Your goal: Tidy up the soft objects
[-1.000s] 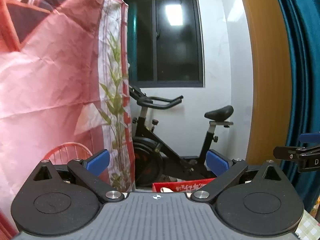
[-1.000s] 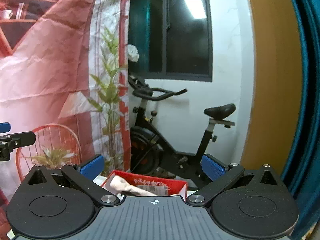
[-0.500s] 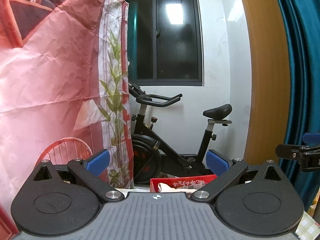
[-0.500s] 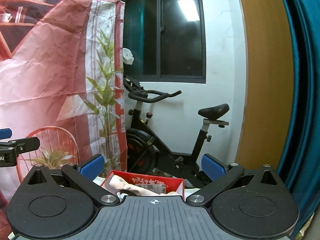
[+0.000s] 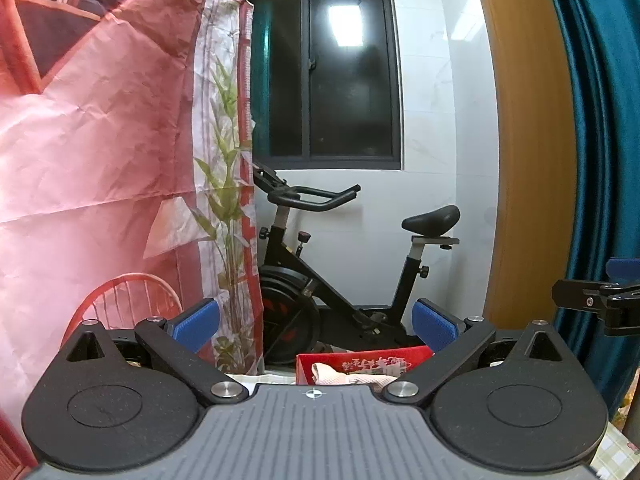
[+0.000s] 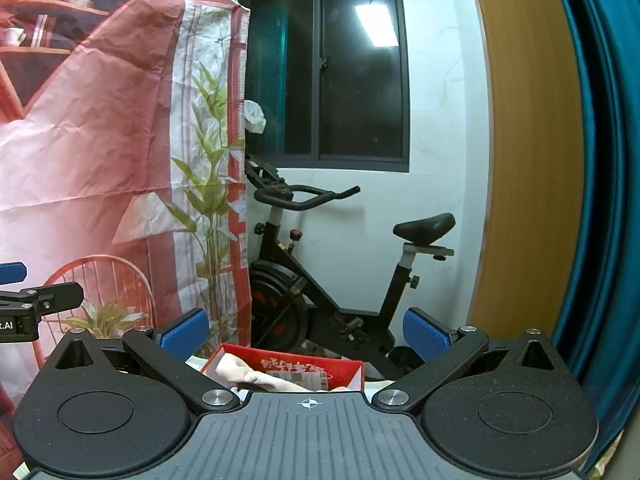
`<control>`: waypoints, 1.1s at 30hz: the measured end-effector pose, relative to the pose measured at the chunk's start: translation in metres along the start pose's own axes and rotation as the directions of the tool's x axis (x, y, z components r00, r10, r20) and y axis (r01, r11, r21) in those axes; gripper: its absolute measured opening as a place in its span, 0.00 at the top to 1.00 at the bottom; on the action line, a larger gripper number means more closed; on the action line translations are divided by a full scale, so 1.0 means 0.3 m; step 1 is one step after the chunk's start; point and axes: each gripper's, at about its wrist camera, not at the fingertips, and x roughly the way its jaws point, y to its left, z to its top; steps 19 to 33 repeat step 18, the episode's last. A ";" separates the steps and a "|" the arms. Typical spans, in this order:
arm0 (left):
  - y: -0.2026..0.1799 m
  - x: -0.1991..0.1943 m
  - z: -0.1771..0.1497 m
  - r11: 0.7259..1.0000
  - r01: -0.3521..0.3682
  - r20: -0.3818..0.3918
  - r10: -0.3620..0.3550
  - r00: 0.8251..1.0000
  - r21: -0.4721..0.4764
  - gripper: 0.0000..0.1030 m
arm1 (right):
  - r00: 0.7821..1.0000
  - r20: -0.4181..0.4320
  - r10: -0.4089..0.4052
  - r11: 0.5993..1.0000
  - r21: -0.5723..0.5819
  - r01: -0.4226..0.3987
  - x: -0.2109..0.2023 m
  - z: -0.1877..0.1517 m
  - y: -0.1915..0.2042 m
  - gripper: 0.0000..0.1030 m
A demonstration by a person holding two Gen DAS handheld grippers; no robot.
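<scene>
We are facing a white-walled corner with a dark window [image 5: 328,68], a black exercise bike [image 5: 344,276] standing below it, a printed red backdrop cloth [image 5: 100,140] hanging along the left side, and a wooden door frame [image 5: 528,140] with a teal curtain [image 5: 600,120] running down the right. We are holding our left gripper [image 5: 316,322] level, its blue-padded fingers [image 5: 194,324] standing wide apart with nothing between them. Just beyond its body, a red cardboard box [image 5: 360,360] is sitting low in the view, and a pale pink cloth [image 5: 344,376] is lying inside it, spilling toward the near wall. We are holding our right gripper [image 6: 306,328] level too, its blue pads [image 6: 424,334] spread wide and empty. From the right wrist view the same red box [image 6: 288,364] is showing between the fingers, with the cream-pink cloth [image 6: 248,372] bunched at its left end beside some printed paper. What the box is resting on is mostly hidden by the gripper bodies, so we cannot tell its place on the surface. Each gripper is peeking into the other's view at the frame edge.
</scene>
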 end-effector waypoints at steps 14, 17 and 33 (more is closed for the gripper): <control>0.018 0.006 -0.005 1.000 0.014 -0.002 -0.014 1.000 -0.008 0.00 | 1.000 -0.004 0.000 1.000 -0.001 0.000 -0.002 -0.003 0.000 0.00; 0.020 0.006 -0.007 1.000 0.014 0.003 -0.014 1.000 -0.006 0.00 | 1.000 -0.003 -0.002 1.000 -0.001 0.002 -0.002 -0.004 -0.001 0.00; 0.021 0.007 -0.006 1.000 0.014 0.001 -0.014 1.000 -0.008 0.00 | 1.000 -0.004 -0.001 1.000 -0.001 0.001 -0.001 -0.004 -0.001 0.00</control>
